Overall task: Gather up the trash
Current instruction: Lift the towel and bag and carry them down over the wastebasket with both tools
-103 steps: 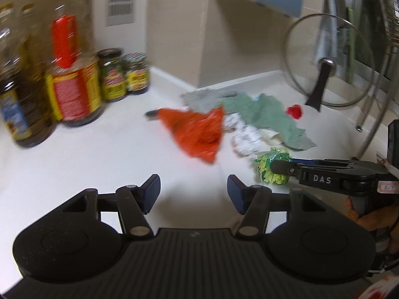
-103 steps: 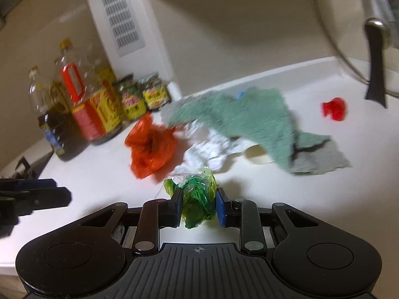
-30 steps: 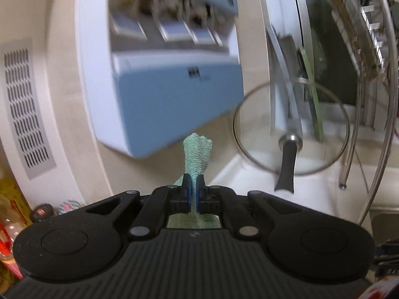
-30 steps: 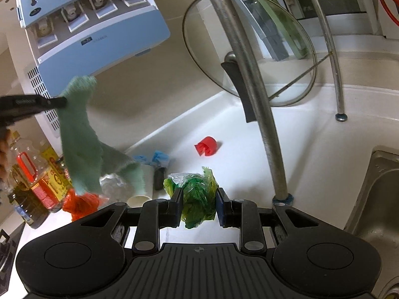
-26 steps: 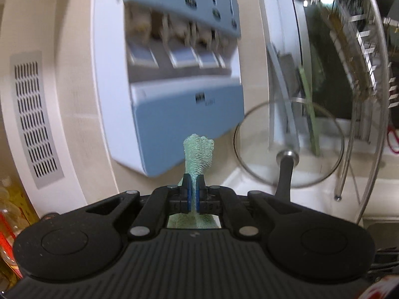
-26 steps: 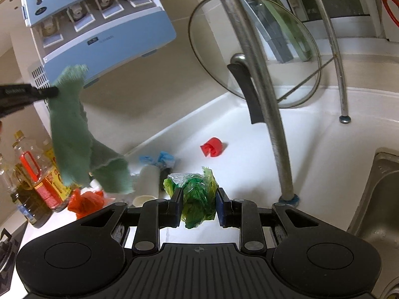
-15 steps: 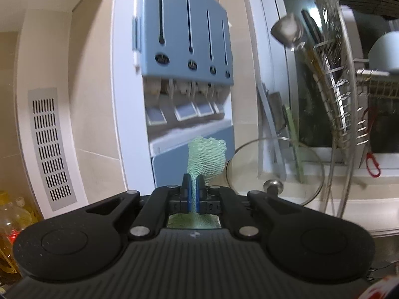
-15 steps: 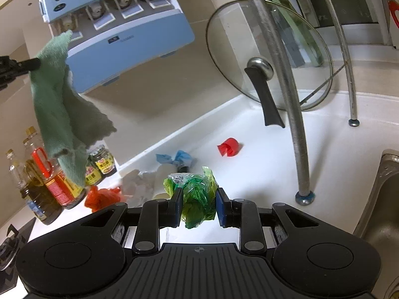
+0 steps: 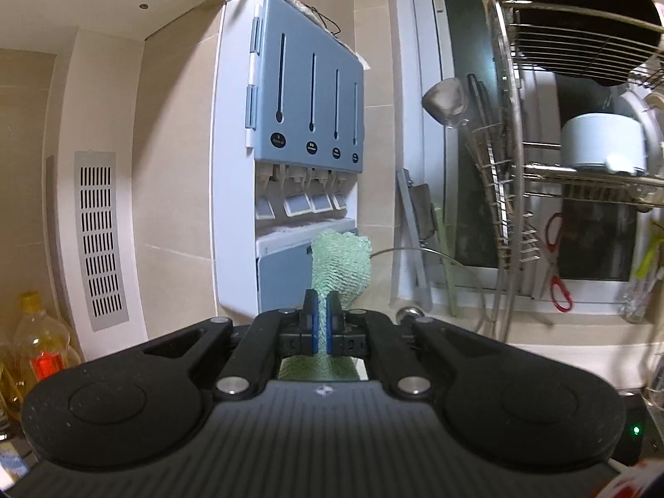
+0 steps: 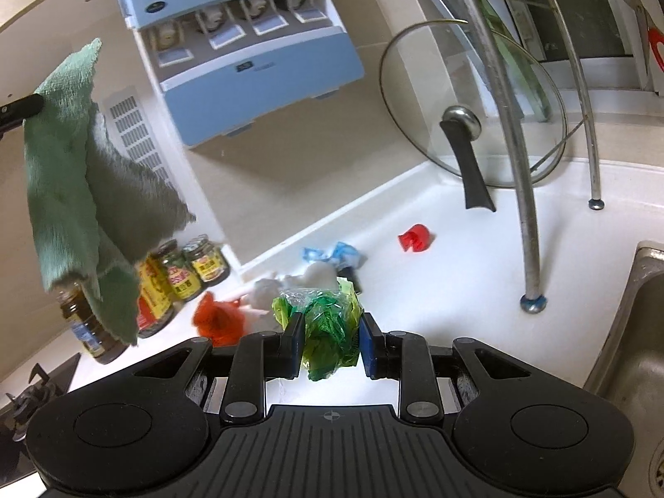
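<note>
My left gripper (image 9: 321, 313) is shut on a green cloth (image 9: 342, 267), whose corner sticks up past the pads. In the right wrist view that cloth (image 10: 79, 191) hangs high at the left, well above the counter, from a black fingertip (image 10: 20, 110). My right gripper (image 10: 328, 330) is shut on a crumpled green plastic wrapper (image 10: 325, 328), held above the white counter (image 10: 456, 274). On the counter lie an orange plastic bag (image 10: 218, 319), white crumpled paper (image 10: 290, 284), a blue wrapper (image 10: 332, 255) and a small red cap (image 10: 413, 237).
A blue wall dispenser (image 10: 249, 54) hangs over the counter. A glass pot lid (image 10: 473, 112) leans at the back. Steel rack legs (image 10: 521, 191) stand near the sink (image 10: 631, 332). Jars (image 10: 199, 265) and oil bottles (image 10: 93, 332) line the left wall. A dish rack (image 9: 572, 157) holds a bowl.
The left gripper has risen with the green cloth, uncovering the trash beneath. The right gripper has drifted with the green wrapper still clamped; the view has shifted left and up.
</note>
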Demonstrator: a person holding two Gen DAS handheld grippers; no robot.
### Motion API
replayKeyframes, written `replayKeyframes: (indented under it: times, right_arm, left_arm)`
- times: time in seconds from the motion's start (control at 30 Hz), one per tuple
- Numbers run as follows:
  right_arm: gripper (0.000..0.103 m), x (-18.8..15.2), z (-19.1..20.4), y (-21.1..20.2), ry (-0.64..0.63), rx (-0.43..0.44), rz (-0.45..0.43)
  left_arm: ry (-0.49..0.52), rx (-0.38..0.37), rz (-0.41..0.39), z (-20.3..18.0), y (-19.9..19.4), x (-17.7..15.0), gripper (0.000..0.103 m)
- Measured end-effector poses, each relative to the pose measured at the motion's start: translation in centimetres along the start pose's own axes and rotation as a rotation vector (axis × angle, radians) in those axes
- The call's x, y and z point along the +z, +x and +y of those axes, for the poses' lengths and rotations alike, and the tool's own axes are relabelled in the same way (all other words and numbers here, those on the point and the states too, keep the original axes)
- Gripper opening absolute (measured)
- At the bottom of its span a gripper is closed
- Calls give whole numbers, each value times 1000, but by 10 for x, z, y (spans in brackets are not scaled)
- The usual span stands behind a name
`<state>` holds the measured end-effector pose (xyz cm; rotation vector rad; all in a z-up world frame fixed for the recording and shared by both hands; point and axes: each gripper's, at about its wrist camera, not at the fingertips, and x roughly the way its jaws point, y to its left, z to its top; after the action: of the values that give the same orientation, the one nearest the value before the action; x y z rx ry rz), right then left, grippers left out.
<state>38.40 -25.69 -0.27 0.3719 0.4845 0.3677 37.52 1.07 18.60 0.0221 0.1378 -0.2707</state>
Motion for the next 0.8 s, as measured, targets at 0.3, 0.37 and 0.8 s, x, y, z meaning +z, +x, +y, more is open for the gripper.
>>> replayKeyframes:
  times: [0.3,0.37,0.8]
  right_arm:
    - [28,-29,48,-25,0,5,5]
    - [28,-37,59,-31,3,2,6]
    - [28,-97,109,-62,17,-55,73]
  left_arm:
    - [-29,-77,44,8,-52,-26,3]
    - [-39,-97,60,9,-62,-34,3]
    - [-142,-226,217,14,-95,-106,3]
